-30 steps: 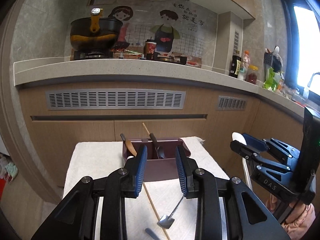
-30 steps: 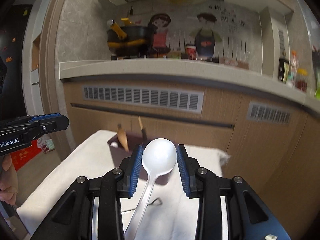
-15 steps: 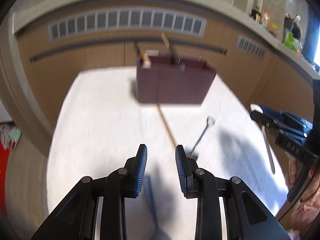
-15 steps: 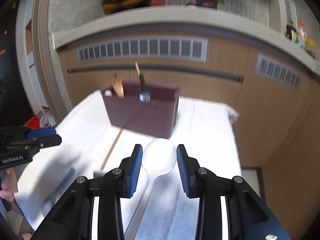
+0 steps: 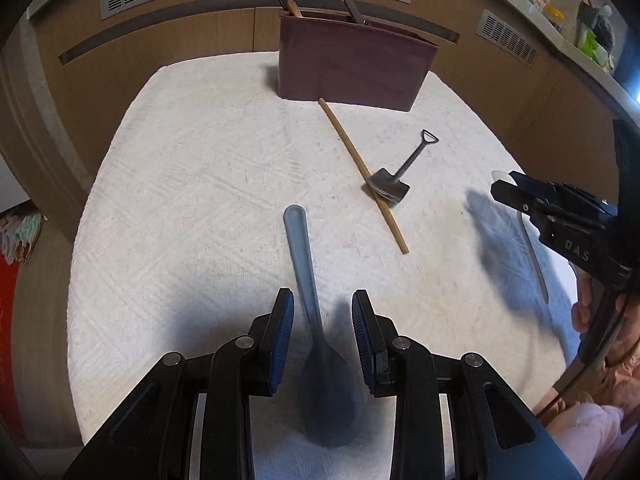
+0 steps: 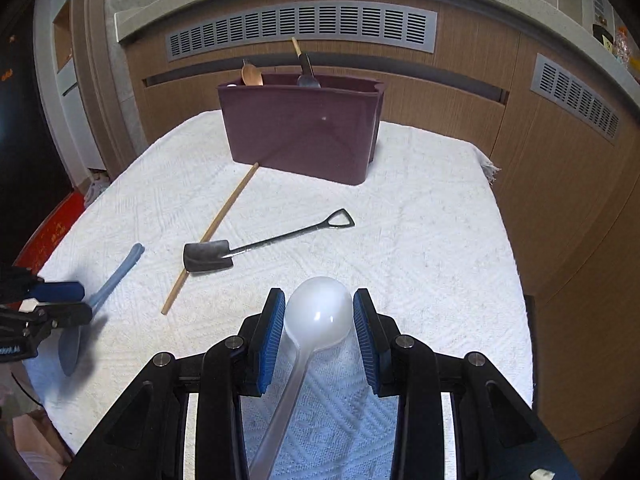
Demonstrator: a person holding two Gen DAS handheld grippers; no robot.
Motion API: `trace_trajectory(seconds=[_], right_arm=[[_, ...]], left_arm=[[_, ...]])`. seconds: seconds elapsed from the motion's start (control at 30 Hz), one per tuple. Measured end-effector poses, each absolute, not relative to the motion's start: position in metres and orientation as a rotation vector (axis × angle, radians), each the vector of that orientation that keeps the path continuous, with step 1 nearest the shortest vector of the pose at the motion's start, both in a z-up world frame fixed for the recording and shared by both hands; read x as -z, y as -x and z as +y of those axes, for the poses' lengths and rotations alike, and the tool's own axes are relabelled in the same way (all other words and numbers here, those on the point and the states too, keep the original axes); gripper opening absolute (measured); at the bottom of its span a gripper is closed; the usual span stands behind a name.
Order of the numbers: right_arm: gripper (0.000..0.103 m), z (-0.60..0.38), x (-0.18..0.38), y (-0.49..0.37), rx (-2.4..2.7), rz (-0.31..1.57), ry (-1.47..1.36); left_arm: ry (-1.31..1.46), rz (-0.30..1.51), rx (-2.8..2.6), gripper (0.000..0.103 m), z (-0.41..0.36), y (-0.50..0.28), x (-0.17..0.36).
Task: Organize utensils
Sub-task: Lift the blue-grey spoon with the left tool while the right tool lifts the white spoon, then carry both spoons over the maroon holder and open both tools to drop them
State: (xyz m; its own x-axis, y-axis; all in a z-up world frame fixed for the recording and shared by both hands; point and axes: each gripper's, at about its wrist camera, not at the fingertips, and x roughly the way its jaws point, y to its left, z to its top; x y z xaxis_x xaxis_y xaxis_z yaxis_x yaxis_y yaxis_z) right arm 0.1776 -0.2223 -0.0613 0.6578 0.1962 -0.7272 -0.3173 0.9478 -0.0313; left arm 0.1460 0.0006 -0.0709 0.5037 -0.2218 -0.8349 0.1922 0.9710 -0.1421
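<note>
The right claw (image 6: 316, 322) has the bowl of a translucent white plastic ladle-spoon (image 6: 318, 318) pinched between its blue pads, handle trailing back under the claw. The left claw (image 5: 322, 332) stands partly open with nothing pressed between its pads; it straddles the neck of a grey-blue plastic spoon (image 5: 304, 268) lying flat on the white woven cloth covering the surface (image 5: 192, 184).

Further out lie a thin wooden chopstick (image 5: 360, 168) and a small metal shovel-shaped spoon (image 5: 400, 178), the shovel's blade resting across the stick. The maroon plastic utensil box (image 6: 300, 128) stands at the far edge, already holding a wooden spoon and a dark-handled utensil.

To take the blue spoon cleanly, I'd say the left claw should sink until its pads bracket the narrow neck, then close squarely so the spoon doesn't twist out, and lift before swinging towards the box.

A second ago both claws pointed at the counter and stove wall; now both have dipped towards the cloth, the box has slid up in view, and the white spoon sits in the same grip.
</note>
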Motion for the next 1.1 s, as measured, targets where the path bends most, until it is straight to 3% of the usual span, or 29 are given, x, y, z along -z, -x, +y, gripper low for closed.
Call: trace_trajectory(seconds=[0.2, 0.23, 0.33, 0.4, 0.53, 0.77, 1.1], right_arm=[[0.035, -0.215, 0.064, -0.184, -0.353, 0.817, 0.199], [0.039, -0.216, 0.064, -0.183, -0.358, 0.818, 0.200], [0.067, -0.219, 0.065, -0.176, -0.325, 0.821, 0.209], [0.068, -0.223, 0.067, -0.174, -0.297, 0.846, 0.177], [0.064, -0.229, 0.076, -0.182, -0.267, 0.941, 0.051], [0.030, -0.187, 0.087, -0.199, -0.182, 0.988, 0.182], [0.030, -0.195, 0.047, -0.179, -0.227, 0.826, 0.168]], left_arm=[[-0.001, 1.110, 0.289, 0.029, -0.005, -0.179, 0.082], [-0.006, 1.105, 0.288, 0.027, -0.004, -0.181, 0.082], [-0.035, 1.080, 0.277, 0.014, -0.005, -0.181, 0.079], [-0.022, 1.048, 0.266, 0.013, -0.003, -0.182, 0.077], [0.001, 0.969, 0.235, 0.012, 0.001, -0.183, 0.070], [0.059, 0.903, 0.244, 0.011, 0.007, -0.179, 0.055], [0.085, 0.798, 0.266, 0.011, 0.004, -0.161, 0.022]])
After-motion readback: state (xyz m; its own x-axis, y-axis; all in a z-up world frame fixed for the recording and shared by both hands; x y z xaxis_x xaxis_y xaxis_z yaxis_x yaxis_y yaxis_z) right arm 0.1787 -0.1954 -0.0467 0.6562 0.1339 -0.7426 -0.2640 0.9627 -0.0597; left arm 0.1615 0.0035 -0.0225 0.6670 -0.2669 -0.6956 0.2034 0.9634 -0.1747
